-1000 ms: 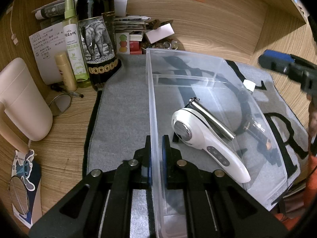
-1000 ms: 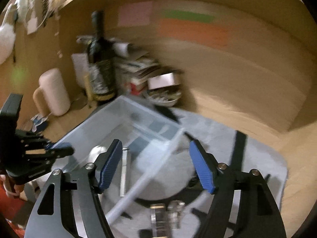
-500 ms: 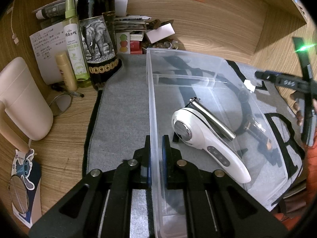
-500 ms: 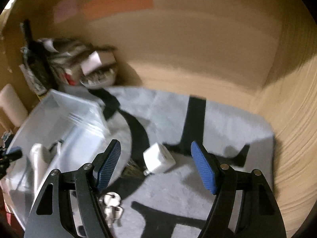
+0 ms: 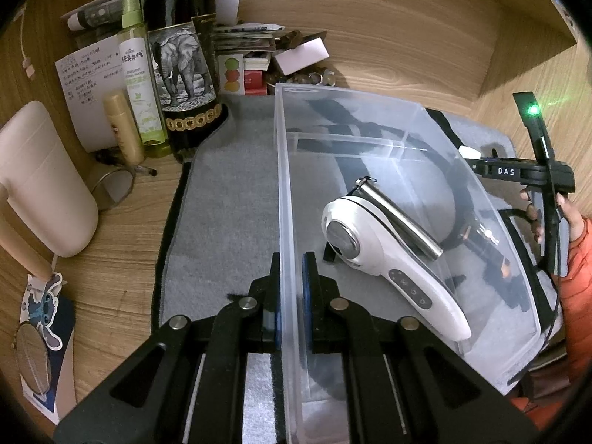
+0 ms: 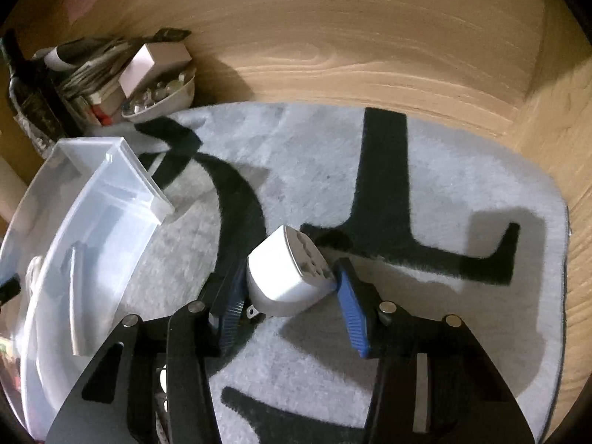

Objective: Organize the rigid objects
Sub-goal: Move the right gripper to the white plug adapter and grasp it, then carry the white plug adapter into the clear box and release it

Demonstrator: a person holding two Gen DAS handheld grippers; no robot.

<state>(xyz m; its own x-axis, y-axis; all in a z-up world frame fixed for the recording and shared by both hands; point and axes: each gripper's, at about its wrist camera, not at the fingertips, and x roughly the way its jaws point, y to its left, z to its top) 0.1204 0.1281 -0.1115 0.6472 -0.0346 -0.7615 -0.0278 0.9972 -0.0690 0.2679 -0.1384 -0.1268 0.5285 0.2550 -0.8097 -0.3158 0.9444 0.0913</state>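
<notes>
My left gripper (image 5: 292, 270) is shut on the near wall of a clear plastic bin (image 5: 285, 185). A white handheld device (image 5: 373, 259) and a metal cylinder (image 5: 399, 218) lie inside it. In the right wrist view the bin (image 6: 122, 170) is at the left. A white plug adapter (image 6: 273, 288) rests on the grey mat (image 6: 462, 185) just right of the bin. My right gripper (image 6: 290, 273) is low over the mat with its jaws closing on the adapter. Both blue pads touch its sides.
Behind the bin stand a dark wine bottle (image 5: 181, 55), a green spray bottle (image 5: 138, 74) and a bowl of small items (image 6: 162, 100). A cream jug (image 5: 40, 177) stands at the left. Wooden walls close the back and right. An orange sleeve (image 5: 577, 259) is at the right edge.
The right gripper swung away from the bin and came down over the white adapter, and its jaws narrowed around it. The left gripper and the bin have not moved.
</notes>
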